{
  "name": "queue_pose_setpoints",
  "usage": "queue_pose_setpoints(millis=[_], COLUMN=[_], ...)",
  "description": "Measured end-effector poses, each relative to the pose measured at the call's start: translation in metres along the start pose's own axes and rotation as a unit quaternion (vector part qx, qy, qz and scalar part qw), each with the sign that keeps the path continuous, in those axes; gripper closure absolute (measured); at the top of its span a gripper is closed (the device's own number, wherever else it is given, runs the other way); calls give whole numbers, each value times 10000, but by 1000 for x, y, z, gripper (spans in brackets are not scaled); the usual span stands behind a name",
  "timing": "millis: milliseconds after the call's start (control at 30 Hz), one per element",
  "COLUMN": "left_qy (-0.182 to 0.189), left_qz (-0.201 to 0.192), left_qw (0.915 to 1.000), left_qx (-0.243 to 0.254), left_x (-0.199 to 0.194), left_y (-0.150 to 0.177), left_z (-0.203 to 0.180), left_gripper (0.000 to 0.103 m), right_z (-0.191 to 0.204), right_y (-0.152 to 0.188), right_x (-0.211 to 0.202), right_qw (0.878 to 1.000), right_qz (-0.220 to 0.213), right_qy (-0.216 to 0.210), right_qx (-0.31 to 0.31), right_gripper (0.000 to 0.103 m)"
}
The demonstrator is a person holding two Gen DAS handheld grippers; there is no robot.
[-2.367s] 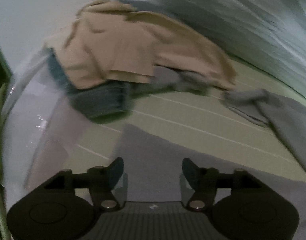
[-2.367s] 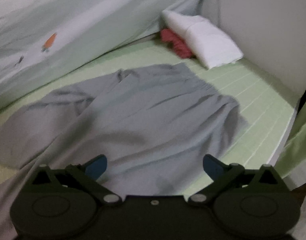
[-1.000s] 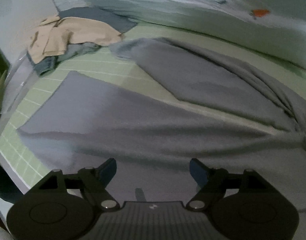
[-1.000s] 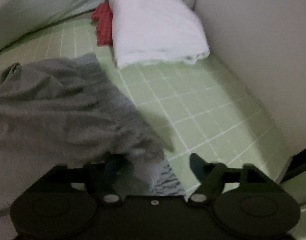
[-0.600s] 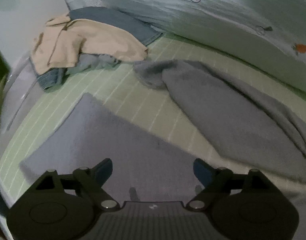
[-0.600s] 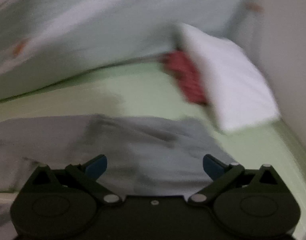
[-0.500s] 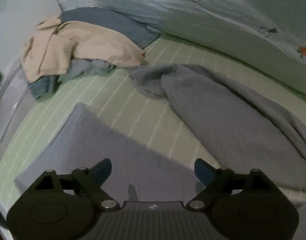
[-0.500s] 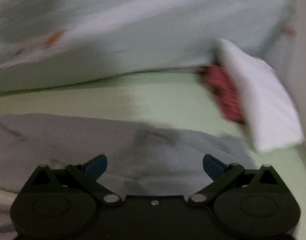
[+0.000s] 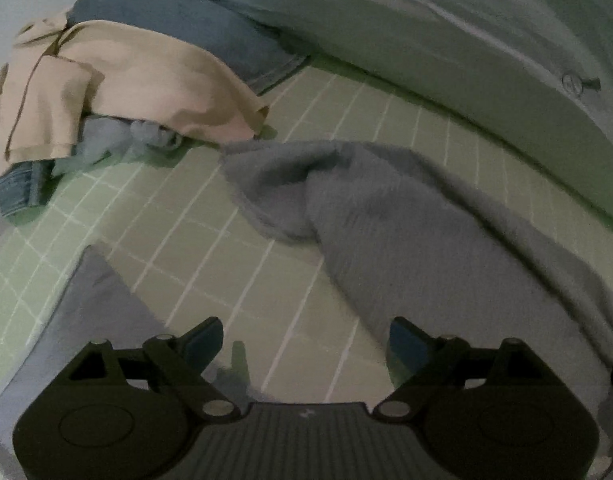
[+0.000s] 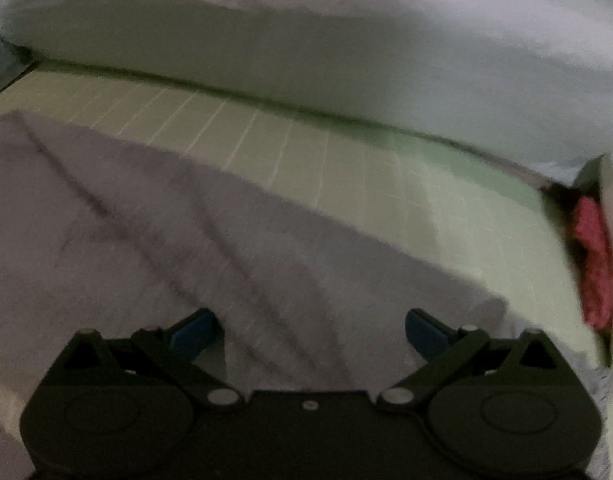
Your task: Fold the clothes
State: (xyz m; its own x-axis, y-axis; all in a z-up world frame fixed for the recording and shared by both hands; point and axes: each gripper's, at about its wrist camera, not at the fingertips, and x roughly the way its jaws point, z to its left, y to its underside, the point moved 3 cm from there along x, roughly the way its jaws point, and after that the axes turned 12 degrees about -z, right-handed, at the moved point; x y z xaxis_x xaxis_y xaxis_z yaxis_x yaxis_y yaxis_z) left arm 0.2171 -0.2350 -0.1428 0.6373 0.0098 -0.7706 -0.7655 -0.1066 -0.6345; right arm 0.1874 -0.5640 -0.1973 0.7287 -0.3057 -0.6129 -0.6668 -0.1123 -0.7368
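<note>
Currently both claws wide, holding nothing: left gripper (image 9: 304,342) above green grid sheet (image 9: 194,216), right gripper (image 10: 310,332) over grey garment (image 10: 154,240). Garment lies spread on the bed, one leg crumpled toward its hem (image 9: 266,184). Judged soft, light, limp; will sag and slide, so pinch at hem corners or waistband edge. Farther off: beige-and-denim clothes pile (image 9: 118,84), quilt (image 10: 306,56), red cloth (image 10: 594,264)
</note>
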Motion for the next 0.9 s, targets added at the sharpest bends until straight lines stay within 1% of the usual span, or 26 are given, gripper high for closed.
queue_pose_setpoints(millis=[33, 67, 100, 133, 167, 200, 233, 267, 367, 500, 533, 567, 633, 733, 767, 800, 900], left_qy=[19, 38, 57, 83, 111, 162, 214, 270, 577, 979, 1036, 1064, 1033, 1092, 1065, 1021, 893], left_qz=[-26, -55, -83, -106, -130, -166, -202, -234, -217, -190, -159, -143, -21, 230, 324, 371, 482], left_qw=[10000, 10000, 9999, 9999, 9999, 9997, 9995, 9993, 9957, 9848, 9829, 9825, 9843, 9863, 9869, 9874, 9891], left_qx=[-4, -4, -5, -15, -26, -57, -89, -133, -691, -1424, -1513, -1525, -1430, -1216, -1171, -1149, -1070], left_x=[2, 4, 7, 9, 12, 14, 16, 18, 26, 36, 41, 45, 56, 71, 76, 81, 92], left_y=[-4, -9, -14, -19, -24, -29, -34, -39, -51, -66, -70, -72, -76, -78, -78, -79, -83], left_z=[-2, -5, -7, -10, -13, -17, -20, -23, -28, -35, -40, -44, -57, -78, -84, -89, -104], left_gripper=[13, 13, 13, 13, 13, 13, 13, 13, 13, 13, 13, 14, 14, 20, 23, 24, 24], right_z=[-4, -10, -16, -22, -27, -31, -35, -39, -45, -57, -59, -60, -63, -65, -65, -66, -66], right_y=[-1, -3, -4, -5, -6, -8, -9, -11, -15, -16, -17, -17, -17, -15, -15, -15, -14], right_x=[0, -2, -2, -1, -1, -1, -2, -5, -10, -11, -13, -15, -17, -18, -18, -19, -20], right_qw=[9999, 9998, 9997, 9997, 9996, 9992, 9986, 9978, 9957, 9938, 9933, 9929, 9921, 9913, 9911, 9910, 9911], right_qz=[-69, -116, -133, -149, -176, -223, -280, -371, -520, -535, -534, -532, -535, -537, -534, -529, -524], right_qy=[114, 171, 168, 127, 79, 17, -22, -31, -75, -143, -148, -151, -157, -175, -188, -193, -218], right_qx=[-7, 26, 80, 141, 215, 326, 439, 552, 764, 964, 1010, 1054, 1121, 1189, 1205, 1218, 1201], right_gripper=[15, 21, 36, 54, 65, 83, 94, 96, 98, 99, 99, 99, 100, 100, 100, 100, 100])
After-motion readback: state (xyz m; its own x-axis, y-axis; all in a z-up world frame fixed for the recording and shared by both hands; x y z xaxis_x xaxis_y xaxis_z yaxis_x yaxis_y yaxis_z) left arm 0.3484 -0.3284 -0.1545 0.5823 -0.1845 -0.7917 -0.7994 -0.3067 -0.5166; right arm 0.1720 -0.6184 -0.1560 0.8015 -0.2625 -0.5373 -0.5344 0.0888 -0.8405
